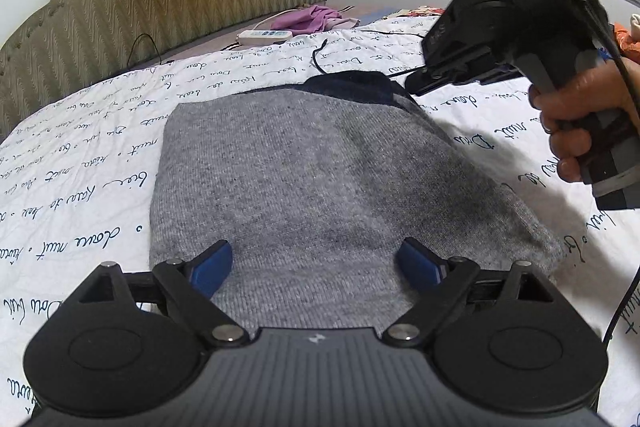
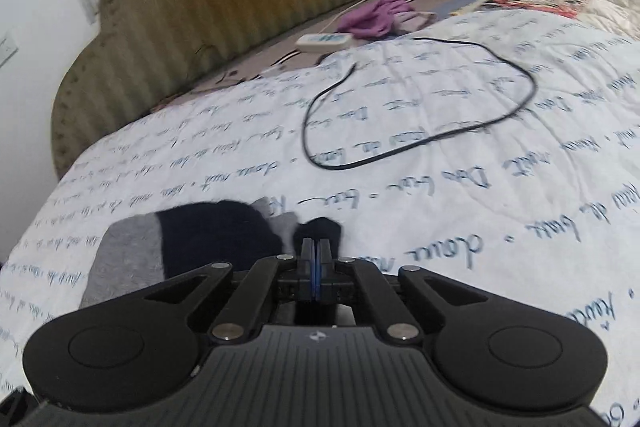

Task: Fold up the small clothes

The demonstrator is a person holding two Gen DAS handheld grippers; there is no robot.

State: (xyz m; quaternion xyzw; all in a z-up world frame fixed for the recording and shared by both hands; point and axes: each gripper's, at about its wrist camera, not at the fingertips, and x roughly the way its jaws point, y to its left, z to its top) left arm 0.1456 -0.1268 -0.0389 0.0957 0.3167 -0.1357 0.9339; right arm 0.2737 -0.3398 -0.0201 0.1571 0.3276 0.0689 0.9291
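The grey knit sweater [image 1: 320,183] lies partly folded on the script-printed bedsheet [image 1: 80,155]; soft and limp, it is best pinched at hems or corners. Over its near hem the left gripper [image 1: 320,259] gapes wide, empty. Farther off, at the navy collar [image 1: 352,83], the right gripper [image 2: 316,259] is clenched; whether it pinches cloth is unclear.

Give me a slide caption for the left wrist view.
Open left gripper over a folded grey sweater; closed right gripper at its navy collar.
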